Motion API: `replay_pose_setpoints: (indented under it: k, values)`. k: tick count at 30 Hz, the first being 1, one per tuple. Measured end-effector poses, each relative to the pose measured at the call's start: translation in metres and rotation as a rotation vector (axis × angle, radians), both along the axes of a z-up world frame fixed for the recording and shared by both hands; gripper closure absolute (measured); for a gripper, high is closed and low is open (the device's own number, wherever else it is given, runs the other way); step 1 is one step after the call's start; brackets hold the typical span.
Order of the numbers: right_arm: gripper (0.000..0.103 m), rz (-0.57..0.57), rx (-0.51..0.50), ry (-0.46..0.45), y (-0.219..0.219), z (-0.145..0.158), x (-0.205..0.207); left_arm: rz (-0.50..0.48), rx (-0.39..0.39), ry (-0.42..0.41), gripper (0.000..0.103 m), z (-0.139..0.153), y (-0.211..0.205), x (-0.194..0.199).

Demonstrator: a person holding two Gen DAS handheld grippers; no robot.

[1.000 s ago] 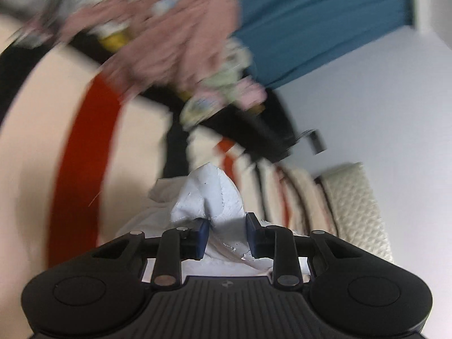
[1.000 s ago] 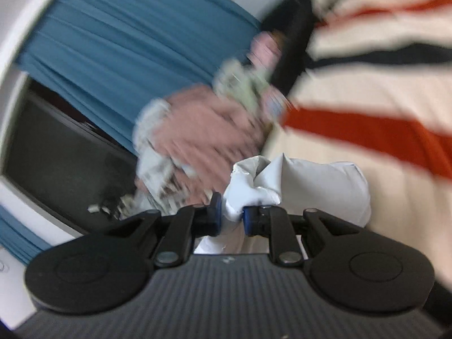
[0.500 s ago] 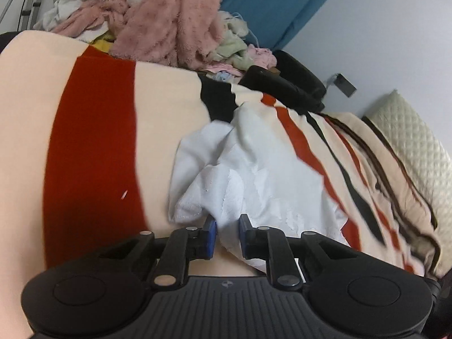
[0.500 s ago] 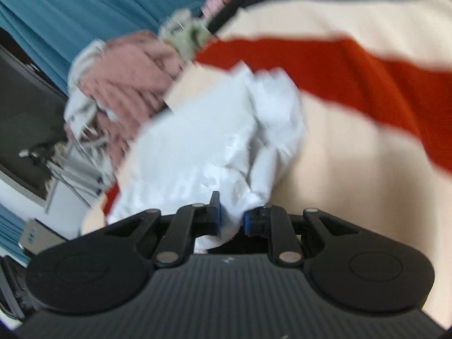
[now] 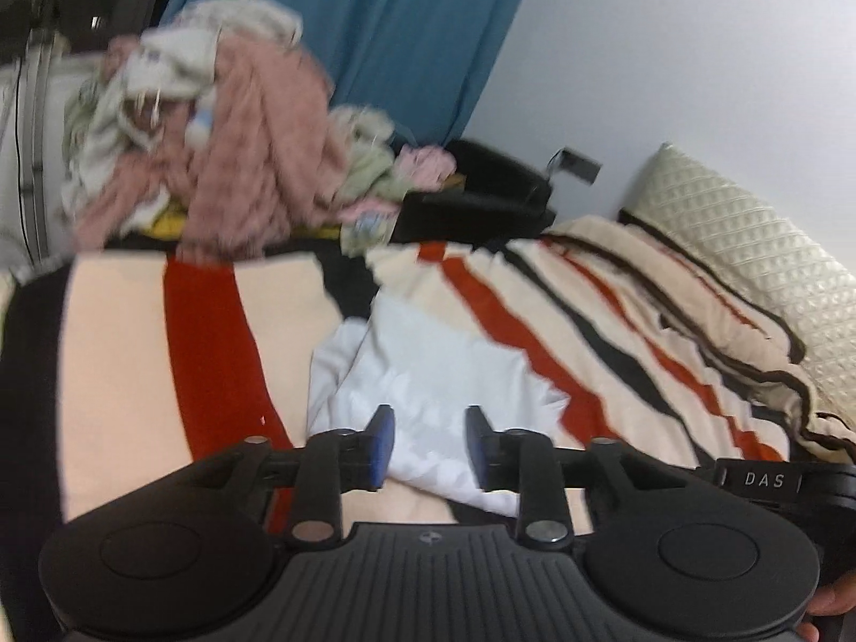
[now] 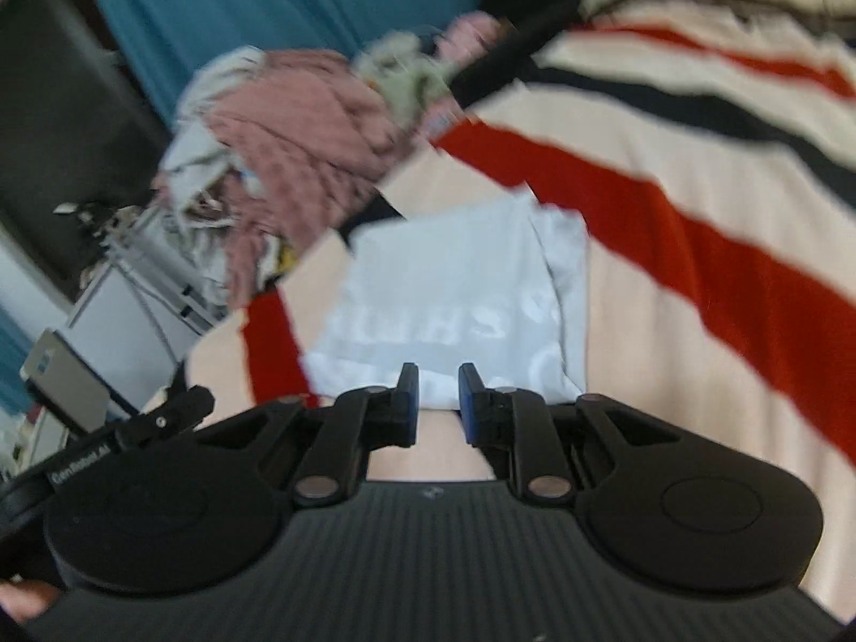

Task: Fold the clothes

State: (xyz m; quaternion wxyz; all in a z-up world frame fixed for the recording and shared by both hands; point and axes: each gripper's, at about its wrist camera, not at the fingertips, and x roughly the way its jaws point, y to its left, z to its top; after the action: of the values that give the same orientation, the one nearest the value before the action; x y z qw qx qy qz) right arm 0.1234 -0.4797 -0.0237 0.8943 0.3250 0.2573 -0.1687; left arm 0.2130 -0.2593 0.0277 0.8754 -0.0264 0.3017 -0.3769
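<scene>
Bedding, a striped blanket (image 5: 134, 331), carried the white garment (image 5: 444, 374), now spread flat where half a second before it had bunched: one fold looked laid. Left claw (image 5: 428, 441) was opening, its pads clear of the cloth. Right claw (image 6: 434, 401) stood slightly parted, gripping nothing. Only its view showed the lettering (image 6: 471, 323).

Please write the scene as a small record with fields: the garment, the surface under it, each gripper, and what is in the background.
garment: white garment, lying folded and flat, faint printed letters showing on it
surface: striped blanket, cream with red and black bands
left gripper: jaws opening, pads apart over the near edge of the garment, not pressing it
right gripper: jaws narrow, a gap between the pads, near edge of the garment at the tips; grip unclear
background: clothes pile with pink fabric, blue curtain, quilted pillow
</scene>
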Motion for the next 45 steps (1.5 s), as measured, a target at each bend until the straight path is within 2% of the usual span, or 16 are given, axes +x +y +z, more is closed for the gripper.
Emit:
replay_pose_setpoints:
  k: [1, 2, 3, 4, 5, 7, 11, 15, 20, 24, 33, 40, 45]
  values:
    - [0.077, 0.003, -0.022, -0.01, 0.008, 0.013, -0.009, -0.001, -0.002, -0.026, 0.051, 0.014, 0.007, -0.014]
    - [0.058, 0.006, -0.048, -0.025, 0.018, 0.025, -0.019, -0.002, -0.004, -0.049, 0.045, 0.026, 0.014, -0.028]
    - [0.045, 0.008, -0.079, -0.047, 0.027, 0.036, -0.028, 0.0, -0.006, -0.076, 0.031, 0.037, 0.021, -0.042]
    - [0.022, 0.01, -0.11, -0.072, 0.037, 0.046, -0.039, 0.002, -0.006, -0.101, 0.017, 0.048, 0.029, -0.058]
    - [0.015, 0.009, -0.141, -0.094, 0.047, 0.055, -0.049, 0.003, -0.005, -0.123, 0.013, 0.059, 0.038, -0.074]
    - [0.016, 0.006, -0.186, -0.109, 0.061, 0.068, -0.066, 0.003, -0.006, -0.17, 0.005, 0.073, 0.055, -0.105]
    - [0.016, 0.015, -0.273, -0.109, 0.088, 0.076, -0.097, 0.021, -0.003, -0.246, 0.002, 0.084, 0.088, -0.157]
    - [0.016, 0.016, -0.331, -0.123, 0.109, 0.072, -0.123, 0.023, -0.004, -0.288, 0.001, 0.08, 0.118, -0.197]
    - [0.016, 0.013, -0.395, -0.144, 0.131, 0.055, -0.141, 0.035, -0.055, -0.301, 0.001, 0.065, 0.15, -0.224]
    - [0.016, 0.006, -0.397, -0.154, 0.141, 0.036, -0.144, 0.063, -0.048, -0.328, 0.001, 0.046, 0.161, -0.233]
    - [0.016, 0.008, -0.468, -0.166, 0.16, 0.003, -0.142, 0.114, -0.033, -0.306, 0.001, 0.005, 0.181, -0.227]
    - [0.016, -0.011, -0.471, -0.175, 0.165, -0.01, -0.143, 0.118, -0.013, -0.334, 0.001, 0.0, 0.179, -0.222]
    - [0.016, -0.018, -0.464, -0.169, 0.168, -0.015, -0.138, 0.107, 0.0, -0.321, 0.0, -0.004, 0.175, -0.222]
